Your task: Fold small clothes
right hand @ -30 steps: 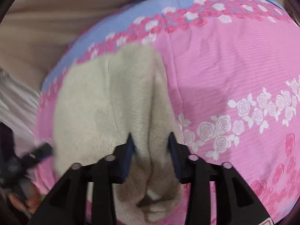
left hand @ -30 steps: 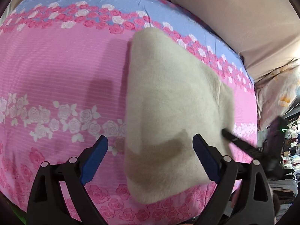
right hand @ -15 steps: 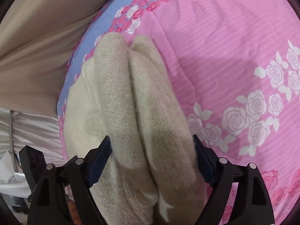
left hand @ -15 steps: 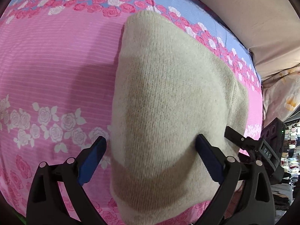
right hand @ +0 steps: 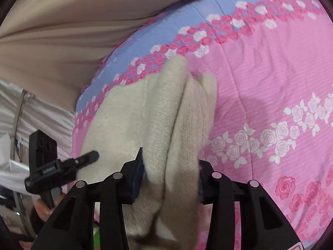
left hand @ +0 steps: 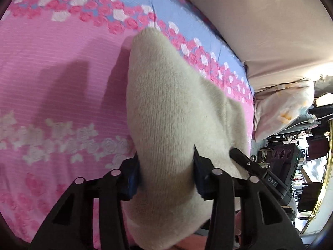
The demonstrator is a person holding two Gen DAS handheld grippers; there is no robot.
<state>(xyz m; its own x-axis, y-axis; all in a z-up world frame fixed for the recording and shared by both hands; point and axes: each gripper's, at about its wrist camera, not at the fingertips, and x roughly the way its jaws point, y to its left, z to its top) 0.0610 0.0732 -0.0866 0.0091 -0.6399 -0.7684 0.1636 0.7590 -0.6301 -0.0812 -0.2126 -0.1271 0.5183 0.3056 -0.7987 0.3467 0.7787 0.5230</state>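
A cream knit garment (left hand: 172,104) lies on the pink rose-print bedsheet (left hand: 62,66), its far end near the blue band. In the left wrist view my left gripper (left hand: 165,173) has its jaws closing, and both blue pads press the near left part of the knit. In the right wrist view the garment (right hand: 162,112) is bunched into two long folds. My right gripper (right hand: 170,173) also has its jaws closing, with its pads squeezing those folds. Each gripper shows at the edge of the other's view.
A beige fabric surface (left hand: 260,20) rises behind the bed's far edge. A pale printed pillow (left hand: 287,108) lies off the bed's right corner, with room clutter beyond. White cloth (right hand: 31,112) hangs at the left. Bare bedsheet (right hand: 270,83) spreads to the garment's right.
Half a second ago both grippers stood wide open astride the garment. Now both have closed on it, and the knit bulges up between the pads.
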